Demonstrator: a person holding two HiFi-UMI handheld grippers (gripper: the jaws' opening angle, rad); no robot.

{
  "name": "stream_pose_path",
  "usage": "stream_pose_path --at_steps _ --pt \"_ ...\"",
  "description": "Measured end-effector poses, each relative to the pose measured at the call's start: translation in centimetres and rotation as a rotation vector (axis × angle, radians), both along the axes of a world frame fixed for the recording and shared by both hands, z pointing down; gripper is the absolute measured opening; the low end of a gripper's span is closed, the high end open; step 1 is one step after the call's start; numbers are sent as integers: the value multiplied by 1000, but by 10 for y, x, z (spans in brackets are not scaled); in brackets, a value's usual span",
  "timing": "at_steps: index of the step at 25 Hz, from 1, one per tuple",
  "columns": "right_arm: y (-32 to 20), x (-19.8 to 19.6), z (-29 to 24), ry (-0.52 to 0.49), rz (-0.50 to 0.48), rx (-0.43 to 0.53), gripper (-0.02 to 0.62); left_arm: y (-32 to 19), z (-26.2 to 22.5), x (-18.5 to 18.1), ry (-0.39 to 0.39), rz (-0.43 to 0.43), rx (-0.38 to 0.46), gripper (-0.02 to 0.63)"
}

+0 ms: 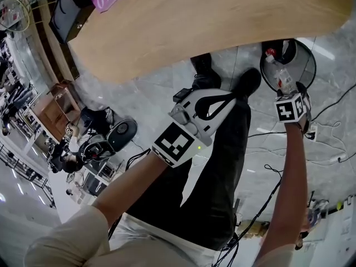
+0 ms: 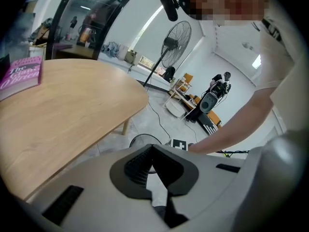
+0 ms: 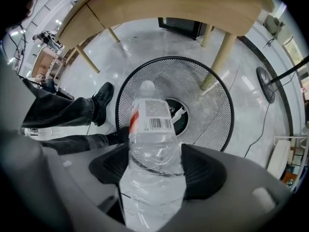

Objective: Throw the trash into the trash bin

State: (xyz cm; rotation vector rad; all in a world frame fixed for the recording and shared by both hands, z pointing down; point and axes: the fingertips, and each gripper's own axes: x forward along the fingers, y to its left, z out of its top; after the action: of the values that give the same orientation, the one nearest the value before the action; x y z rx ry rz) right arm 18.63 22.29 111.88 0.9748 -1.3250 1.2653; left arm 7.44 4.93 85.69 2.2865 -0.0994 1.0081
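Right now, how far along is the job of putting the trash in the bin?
Done: the clear bottle is picked up and sits above the mesh trash bin. In hand: the right tongs grip it, cap end toward the bin. Remaining: open the tongs so it drops in. The left tongs are shut and empty.

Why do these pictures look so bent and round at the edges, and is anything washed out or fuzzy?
Head view: a wide lens bows the table edge, and lamps glare off the glossy floor. Left gripper view: dark rounded corners, and the white wall past the fan washes out. Right gripper view: the bottle, close to the lens, looks swollen yet sharp; the mesh bin bulges.
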Motion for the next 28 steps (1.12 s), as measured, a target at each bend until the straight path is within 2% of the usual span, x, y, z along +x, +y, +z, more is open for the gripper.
stream_pose_path --at_steps 6,11,24,28 --pt "1 -8 -1 -24 -19 1 396 5 -3 -4 5 21 18 8" --pt "-3 -5 -28 -15 -20 30 402 10 -22 -4 20 11 13 8" --pt "-39 41 -188 25 65 194 402 0 -133 12 87 -16 80 8" --pt "-43 57 -242 8 151 233 402 0 -168 14 93 -20 96 8"
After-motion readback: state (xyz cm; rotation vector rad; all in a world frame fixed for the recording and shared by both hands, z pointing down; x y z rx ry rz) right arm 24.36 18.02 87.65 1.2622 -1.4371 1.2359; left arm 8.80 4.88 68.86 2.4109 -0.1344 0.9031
